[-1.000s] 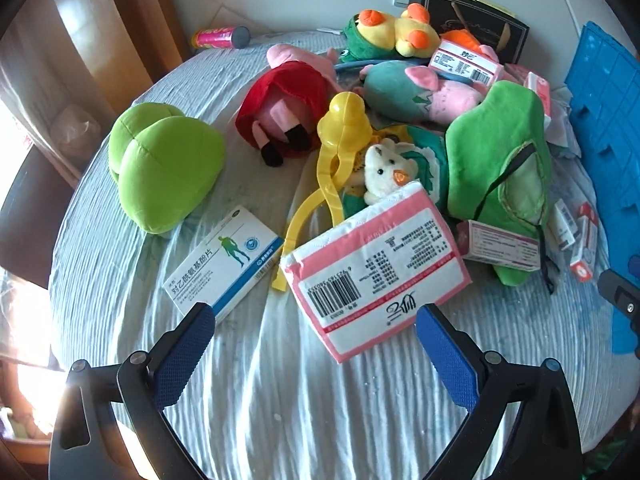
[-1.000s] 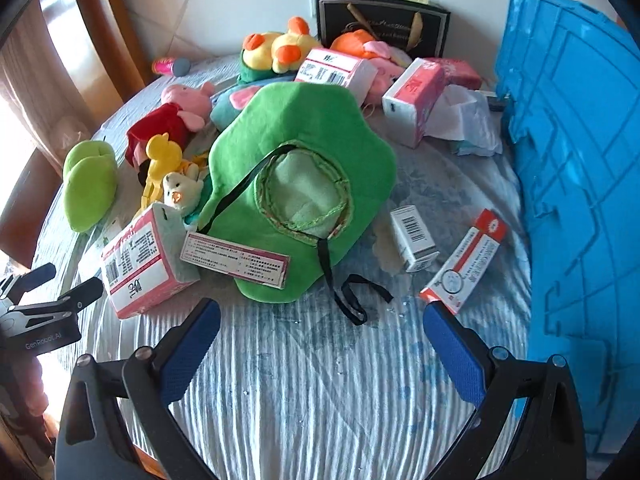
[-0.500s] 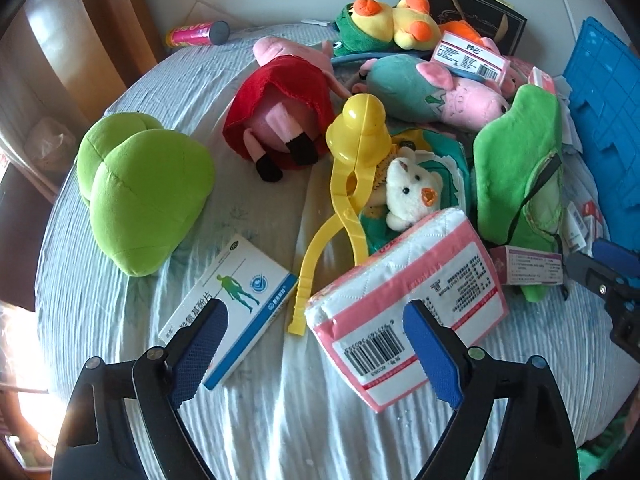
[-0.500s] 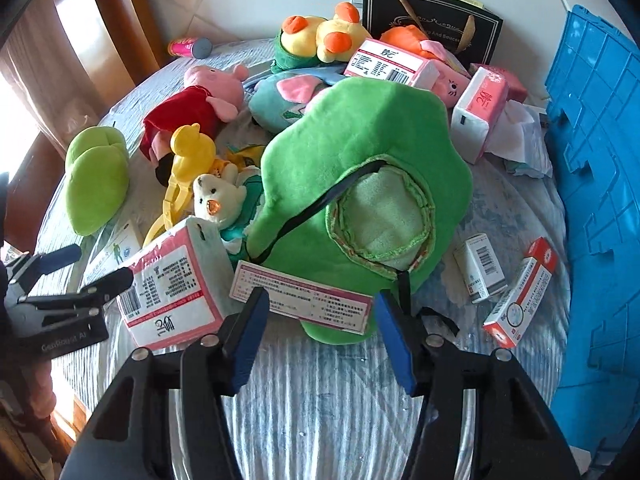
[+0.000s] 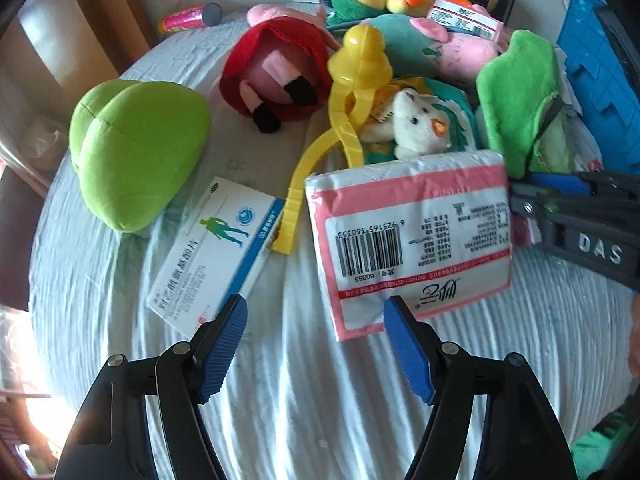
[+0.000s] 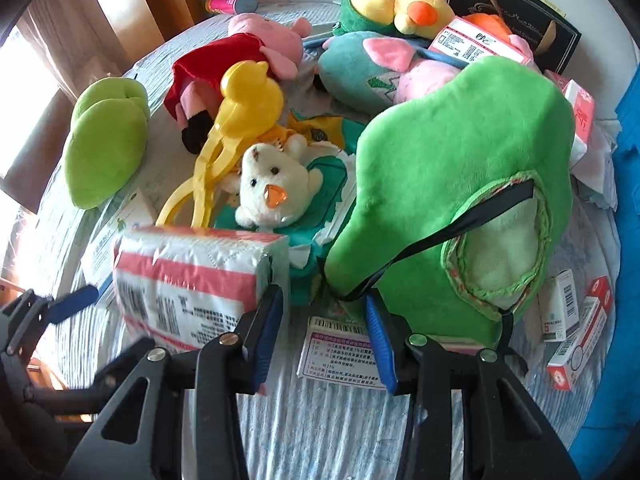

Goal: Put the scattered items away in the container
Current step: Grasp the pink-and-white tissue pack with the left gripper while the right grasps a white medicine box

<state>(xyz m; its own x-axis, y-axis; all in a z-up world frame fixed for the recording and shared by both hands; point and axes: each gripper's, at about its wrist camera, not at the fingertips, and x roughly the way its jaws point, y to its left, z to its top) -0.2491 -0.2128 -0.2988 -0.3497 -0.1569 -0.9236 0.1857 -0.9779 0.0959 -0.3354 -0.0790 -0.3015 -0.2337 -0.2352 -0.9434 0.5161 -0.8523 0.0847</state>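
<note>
Pointing steeply down at the cloth-covered round surface, both hand-held grippers have just been narrowing their jaws. The left hand-held gripper stands half apart, touching nothing, with bare cloth between its pads, a blue-and-white medicine box just off one fingertip and the pink-and-white tissue pack off the other. Only the right wrist view shows the right hand-held gripper with jaws narrowly apart over a pink-bordered flat carton, beside the green plush hat; contact cannot be told. The blue container stands at the surface's far right edge.
</note>
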